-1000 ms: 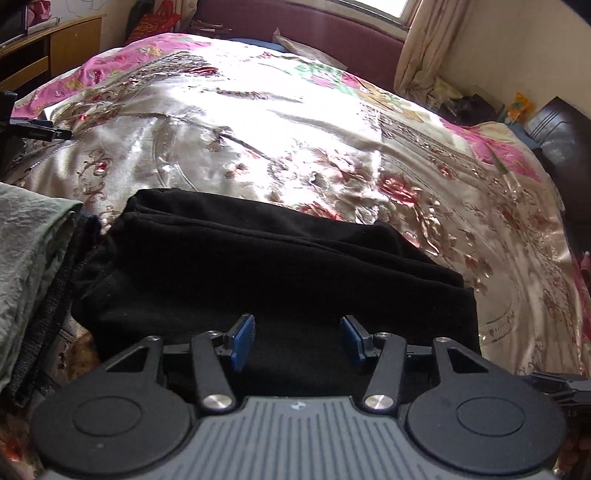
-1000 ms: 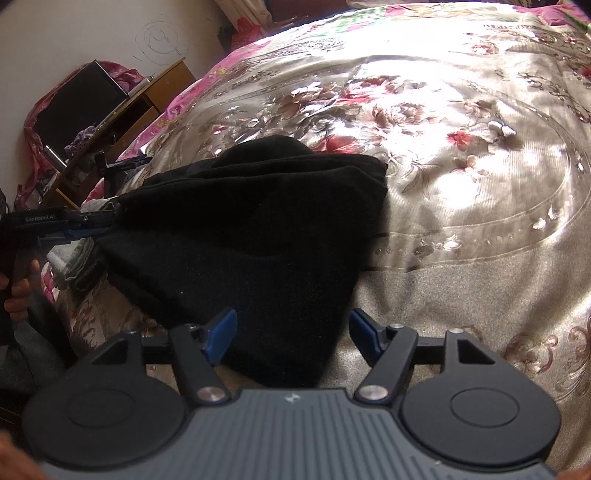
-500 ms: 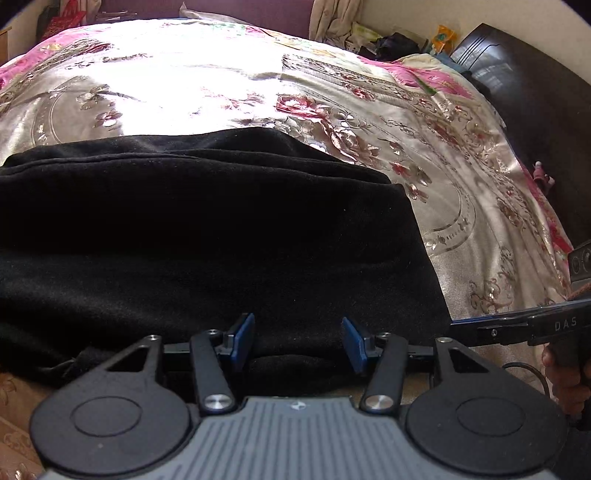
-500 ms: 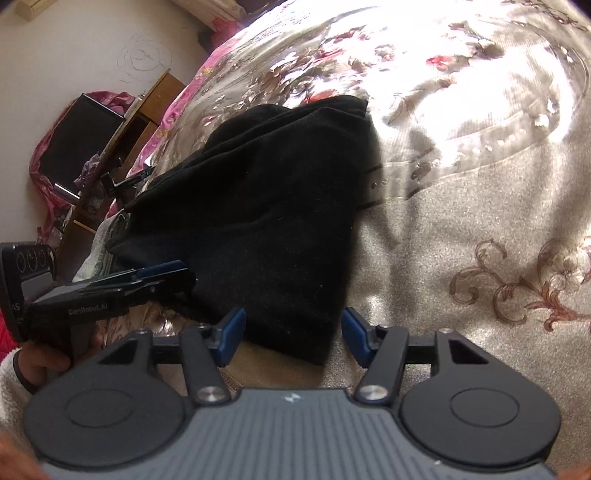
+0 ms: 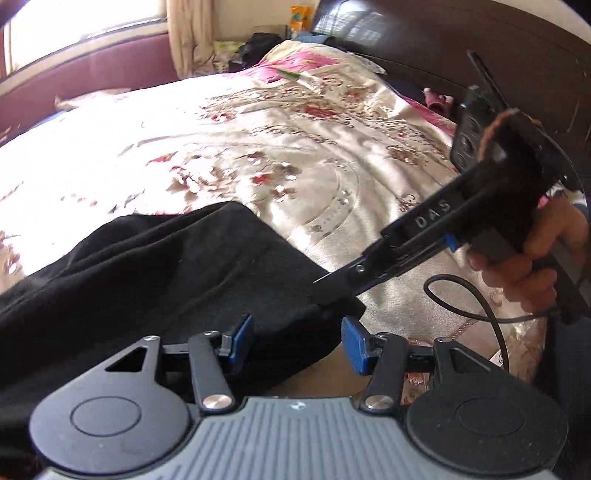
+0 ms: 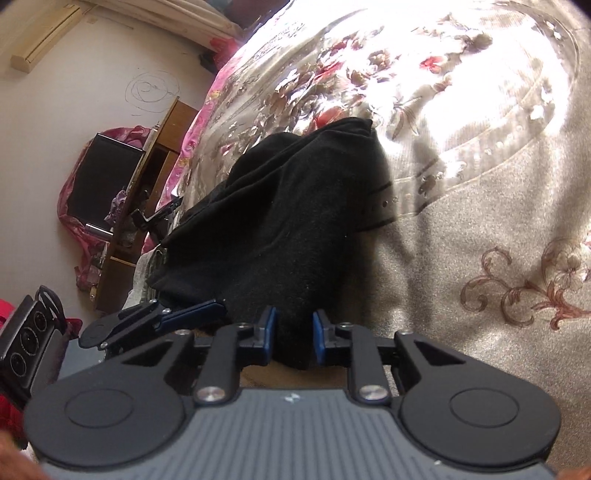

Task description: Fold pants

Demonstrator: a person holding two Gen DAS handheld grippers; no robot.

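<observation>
The right gripper [image 6: 291,334] has narrowed onto the black pants' [image 6: 295,221] near corner at bottom centre; the left gripper [image 5: 295,341] stays wide.

Bright sun is shining on a big bed with a shiny flowered bedspread [image 5: 229,147], making parts of it glow white. A purple padded bench [image 5: 92,74] is sitting under the window [image 5: 74,18], and a pale curtain [image 5: 188,33] is hanging beside it. A wooden desk [image 6: 147,184] is standing by the white wall [image 6: 74,92], which is showing a scribbled circle [image 6: 151,90].
</observation>
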